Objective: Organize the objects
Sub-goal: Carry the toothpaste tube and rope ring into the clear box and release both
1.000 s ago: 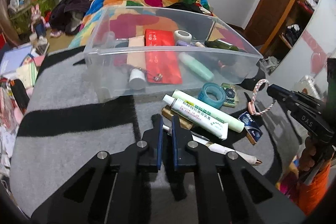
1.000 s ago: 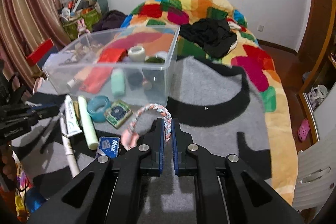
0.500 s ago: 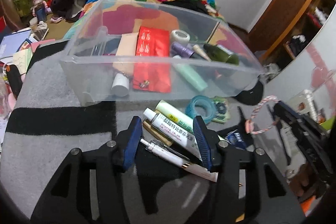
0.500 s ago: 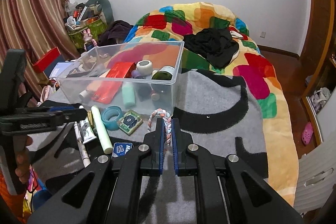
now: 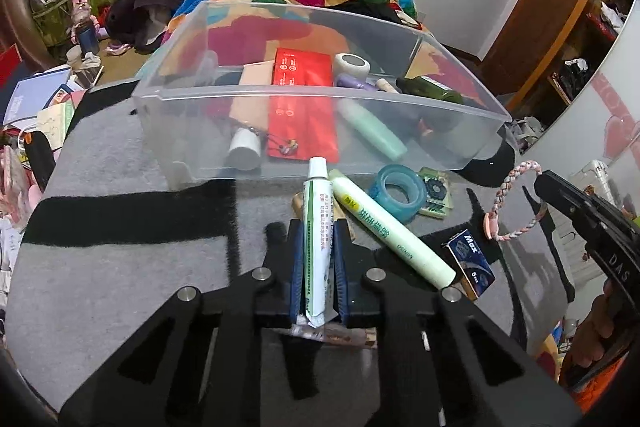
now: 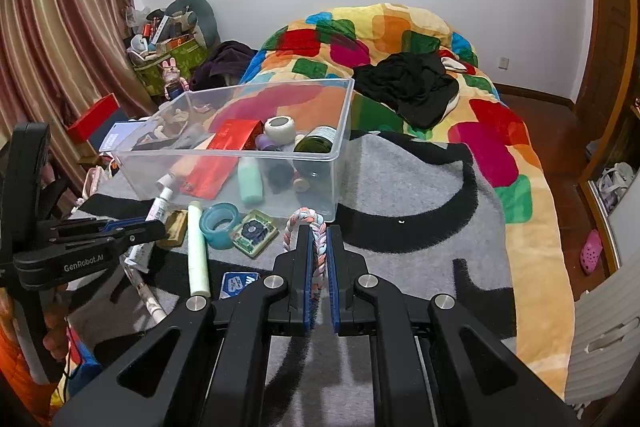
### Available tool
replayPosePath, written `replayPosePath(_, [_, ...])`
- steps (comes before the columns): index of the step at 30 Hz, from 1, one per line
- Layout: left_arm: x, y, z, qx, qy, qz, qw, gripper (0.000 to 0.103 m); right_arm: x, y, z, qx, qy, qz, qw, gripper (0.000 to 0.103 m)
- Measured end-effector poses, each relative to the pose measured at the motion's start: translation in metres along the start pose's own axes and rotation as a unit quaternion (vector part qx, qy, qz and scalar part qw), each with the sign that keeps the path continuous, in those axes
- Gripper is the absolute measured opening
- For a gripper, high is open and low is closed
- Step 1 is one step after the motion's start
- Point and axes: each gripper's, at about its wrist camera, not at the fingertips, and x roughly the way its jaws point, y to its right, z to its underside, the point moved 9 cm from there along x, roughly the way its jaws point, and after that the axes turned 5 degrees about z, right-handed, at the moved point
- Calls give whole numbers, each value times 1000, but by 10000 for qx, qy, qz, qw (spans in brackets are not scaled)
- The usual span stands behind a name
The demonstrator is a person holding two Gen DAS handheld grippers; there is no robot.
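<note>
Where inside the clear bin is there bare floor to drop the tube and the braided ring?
The clear bin has bare floor at its left end, left of the white-capped bottle, and a smaller patch in the near right corner past the mint bottle. The middle, around the red packet, is crowded.

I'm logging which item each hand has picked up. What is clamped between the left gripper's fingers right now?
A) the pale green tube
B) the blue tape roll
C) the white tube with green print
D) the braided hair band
C: in the left wrist view the left gripper is shut on the white tube with green print, which sticks out past its fingertips toward the clear bin.
</note>
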Motion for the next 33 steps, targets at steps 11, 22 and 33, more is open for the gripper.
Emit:
replayPosePath(11, [-41, 4, -22, 187, 617, 34, 9979, 13, -16, -22, -37, -14, 389, -198, 9990, 6])
replayPosePath(22, [-70, -7, -64, 205, 1164, 27, 9930, 13, -20, -48, -81, -16, 729, -347, 9967, 6])
replayPosePath(33, [-51, -22, -90, 166, 1060, -61, 9942, 13, 3, -67, -107, -76, 714, -336, 9969, 6])
